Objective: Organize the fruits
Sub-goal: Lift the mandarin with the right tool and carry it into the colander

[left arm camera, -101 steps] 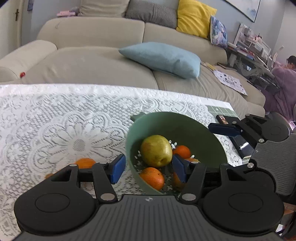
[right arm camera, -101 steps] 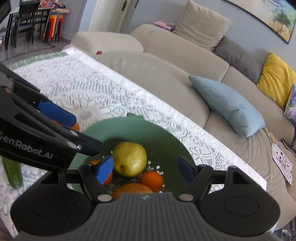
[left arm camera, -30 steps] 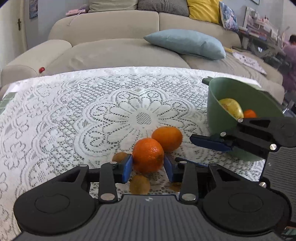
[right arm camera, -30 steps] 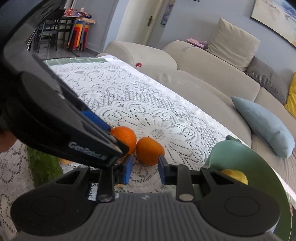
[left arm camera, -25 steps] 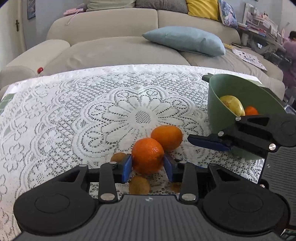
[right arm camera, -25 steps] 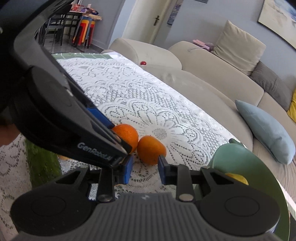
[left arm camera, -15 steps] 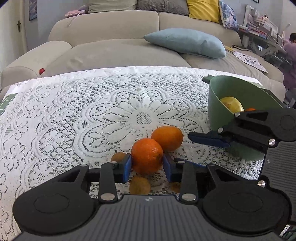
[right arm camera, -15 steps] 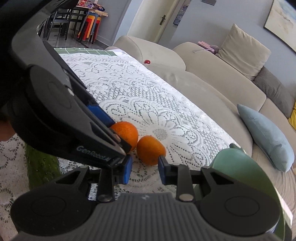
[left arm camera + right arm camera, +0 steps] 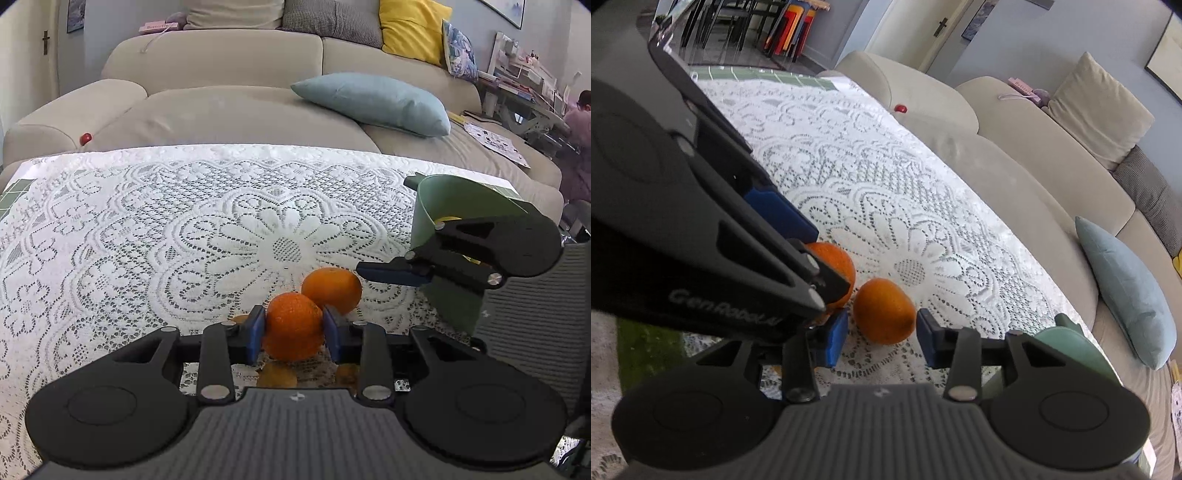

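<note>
My left gripper [image 9: 292, 328] is shut on an orange [image 9: 293, 325] just above the lace cloth; this orange also shows in the right wrist view [image 9: 836, 264], partly behind the left gripper's body. A second orange [image 9: 332, 290] lies on the cloth right behind it. In the right wrist view my right gripper [image 9: 881, 338] is open, its blue pads either side of the second orange [image 9: 885, 311] without touching it. The green bowl [image 9: 454, 199] stands at the right with a yellow-green fruit [image 9: 445, 220] inside, mostly hidden by the right gripper.
Small brownish fruits [image 9: 277, 374] lie on the cloth under my left gripper. A dark green vegetable [image 9: 646, 347] lies at the left in the right wrist view. A beige sofa [image 9: 229, 110] with a blue cushion [image 9: 373, 101] runs along the table's far edge.
The left gripper, open over the bowl 3.4 s ago, is now shut on an orange and has lifted slightly. The right gripper has closed in around the second orange.
</note>
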Motion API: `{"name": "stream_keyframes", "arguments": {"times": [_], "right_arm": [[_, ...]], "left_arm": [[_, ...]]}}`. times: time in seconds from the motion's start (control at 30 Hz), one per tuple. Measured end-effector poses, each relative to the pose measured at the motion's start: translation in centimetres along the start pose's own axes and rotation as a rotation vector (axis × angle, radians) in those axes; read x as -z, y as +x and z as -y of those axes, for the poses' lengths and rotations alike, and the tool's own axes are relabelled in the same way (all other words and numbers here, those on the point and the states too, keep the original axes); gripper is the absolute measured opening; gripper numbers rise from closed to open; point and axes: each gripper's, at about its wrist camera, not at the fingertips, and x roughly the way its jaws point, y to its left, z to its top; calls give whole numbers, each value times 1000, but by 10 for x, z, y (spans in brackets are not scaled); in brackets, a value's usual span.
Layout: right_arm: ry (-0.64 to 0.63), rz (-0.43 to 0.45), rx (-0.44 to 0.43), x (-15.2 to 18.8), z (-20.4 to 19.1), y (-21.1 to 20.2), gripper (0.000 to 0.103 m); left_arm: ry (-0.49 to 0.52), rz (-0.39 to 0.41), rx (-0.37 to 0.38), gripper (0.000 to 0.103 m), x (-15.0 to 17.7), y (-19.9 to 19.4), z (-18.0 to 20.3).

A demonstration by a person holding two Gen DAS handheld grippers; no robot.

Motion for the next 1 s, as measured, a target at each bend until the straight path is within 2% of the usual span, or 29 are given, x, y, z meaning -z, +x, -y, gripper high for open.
{"name": "stream_keyframes", "arguments": {"times": [0.27,0.6,0.7,1.0], "right_arm": [[-12,-8,1,-1,1,9,44],[-16,-12,1,1,-1,11,37],[-7,-2,-9,1,-1,5,36],[-61,64,38,2,-3,-36,36]], "left_arm": [[-54,-4,26,37,-1,-1,-9],[-80,-5,40,37,-1,-1,-13],[-77,-6,42,37,-1,-2,-12],[-48,-4,42,37,0,-3,-9]]}}
